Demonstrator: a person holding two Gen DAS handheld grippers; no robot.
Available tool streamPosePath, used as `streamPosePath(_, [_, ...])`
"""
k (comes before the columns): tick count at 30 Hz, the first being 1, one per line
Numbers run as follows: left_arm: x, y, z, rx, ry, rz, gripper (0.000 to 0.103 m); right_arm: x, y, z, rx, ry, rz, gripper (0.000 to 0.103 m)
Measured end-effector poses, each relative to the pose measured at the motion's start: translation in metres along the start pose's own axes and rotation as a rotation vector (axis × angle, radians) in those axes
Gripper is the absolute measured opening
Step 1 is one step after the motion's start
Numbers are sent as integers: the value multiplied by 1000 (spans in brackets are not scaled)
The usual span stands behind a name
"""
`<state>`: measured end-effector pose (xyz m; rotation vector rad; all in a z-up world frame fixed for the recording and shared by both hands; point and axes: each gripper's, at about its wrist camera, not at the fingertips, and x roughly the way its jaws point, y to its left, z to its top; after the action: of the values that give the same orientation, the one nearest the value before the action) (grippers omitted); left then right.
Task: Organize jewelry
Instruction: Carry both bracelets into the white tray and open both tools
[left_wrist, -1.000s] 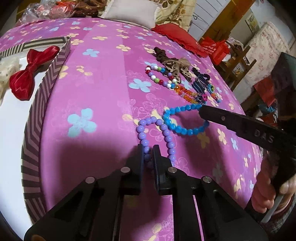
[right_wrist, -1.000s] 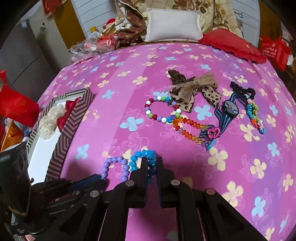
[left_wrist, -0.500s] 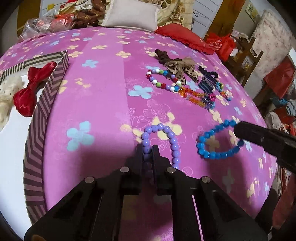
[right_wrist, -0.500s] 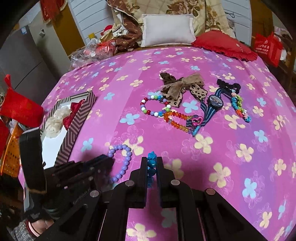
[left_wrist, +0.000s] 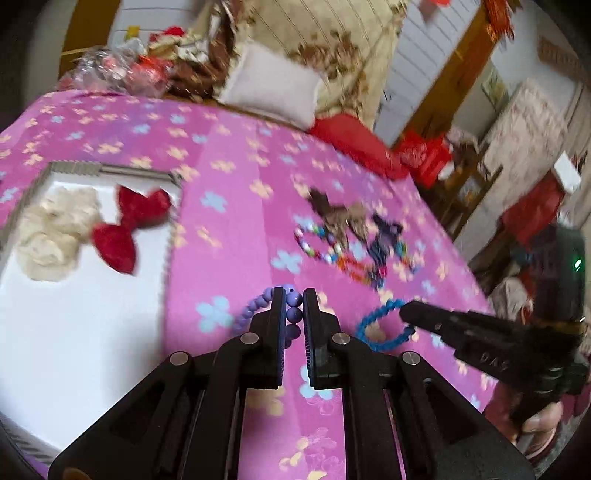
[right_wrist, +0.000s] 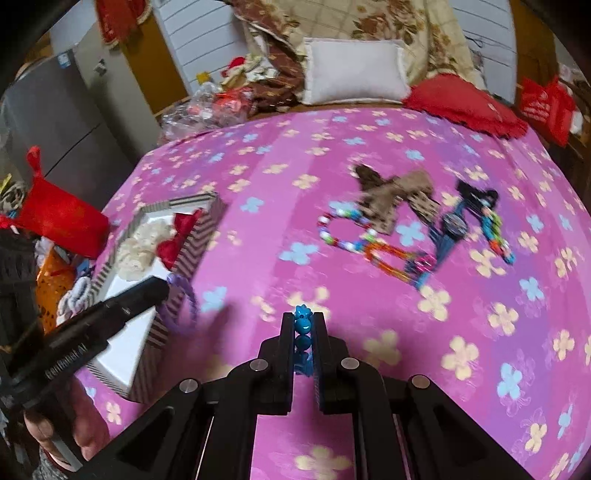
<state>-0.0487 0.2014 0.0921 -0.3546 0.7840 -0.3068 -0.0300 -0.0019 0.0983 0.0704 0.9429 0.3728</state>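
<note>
My left gripper is shut on a purple bead bracelet and holds it above the pink bedspread, just right of the striped box. My right gripper is shut on a blue bead bracelet, also lifted; it shows in the left wrist view hanging from the right gripper's tip. The striped box holds a red bow and a cream fluffy piece. The left gripper with the purple bracelet hangs over the box's near corner.
On the bedspread lie a multicoloured bead bracelet, an orange bead bracelet, a brown bow, a blue watch and a coloured chain. Pillows lie at the bed's far end. Clutter stands off the left edge.
Both grippers have lifted their bracelets off the bedspread. The left gripper has swung left toward the striped box, and the right gripper has followed with the blue bracelet.
</note>
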Motion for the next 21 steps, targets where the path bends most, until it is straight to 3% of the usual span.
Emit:
streamPosePath(4, [-30,35,15,-55,-78,82,8,-1,37,14,-67,-11,22,8])
streamPosePath(9, [-46,101,24,-191,-98,172,8,8,90,34,-145,-10,64,8])
streamPosePath(14, [-51,166,18,-362,-83,204,7,40,149,45,-248,19,66,8])
streamPosePath(21, [-36,220,12,-494,-17,275,7,97,216,52,-311,105,137,8])
